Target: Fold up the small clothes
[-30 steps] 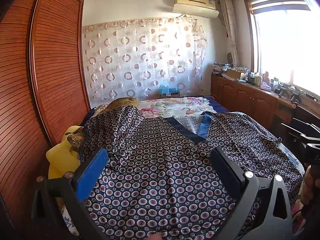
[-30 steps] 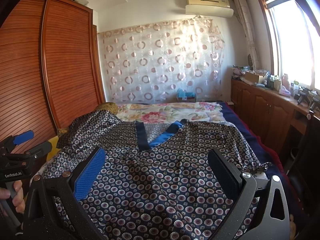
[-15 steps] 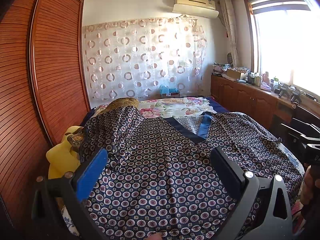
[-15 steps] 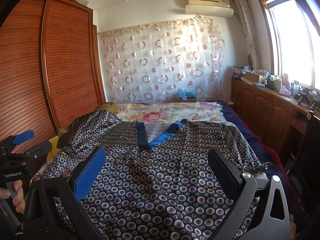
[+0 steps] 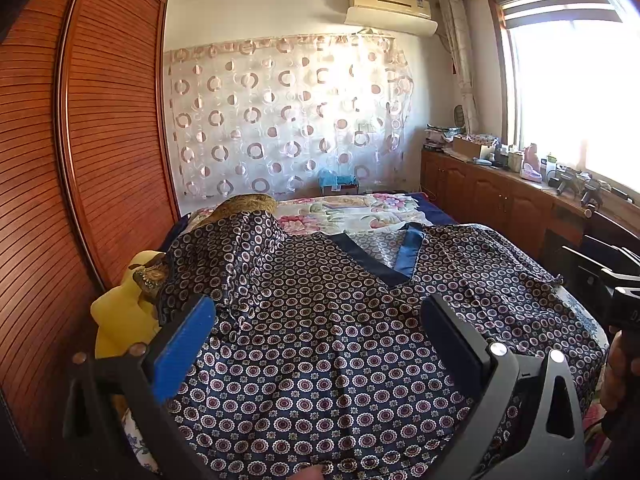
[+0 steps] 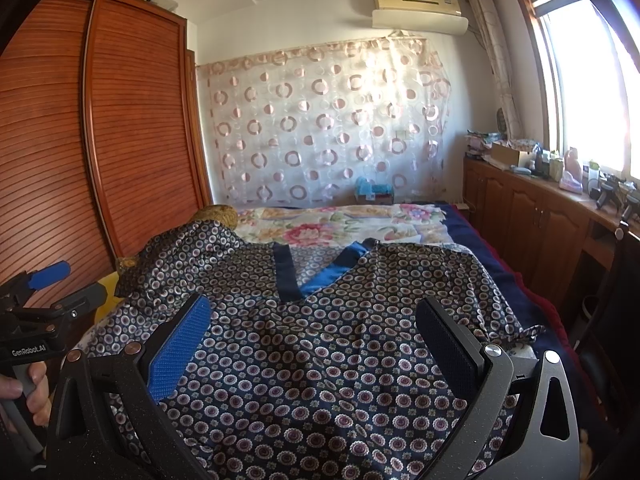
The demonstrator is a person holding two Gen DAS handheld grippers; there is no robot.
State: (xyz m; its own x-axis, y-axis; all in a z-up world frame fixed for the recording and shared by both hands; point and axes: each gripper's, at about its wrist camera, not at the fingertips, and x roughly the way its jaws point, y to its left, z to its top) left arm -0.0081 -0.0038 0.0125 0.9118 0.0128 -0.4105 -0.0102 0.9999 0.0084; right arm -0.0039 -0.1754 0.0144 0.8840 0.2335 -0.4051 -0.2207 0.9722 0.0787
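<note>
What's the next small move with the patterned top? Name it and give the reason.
Probably lower the left tool to the left sleeve and grip its edge. The patterned top lies spread face-up on the bed, nothing folded yet, and both tools hover open above it holding nothing. That sleeve is humped over a pillow, so it looks like the first part to bring inward.

bed [image 6: 500, 276], patterned top [image 6: 320, 340] spread flat, floral sheet [image 6: 340, 224]

garment [image 5: 320, 340] on bed [image 5: 352, 212], wardrobe [image 5: 100, 140] left
</note>
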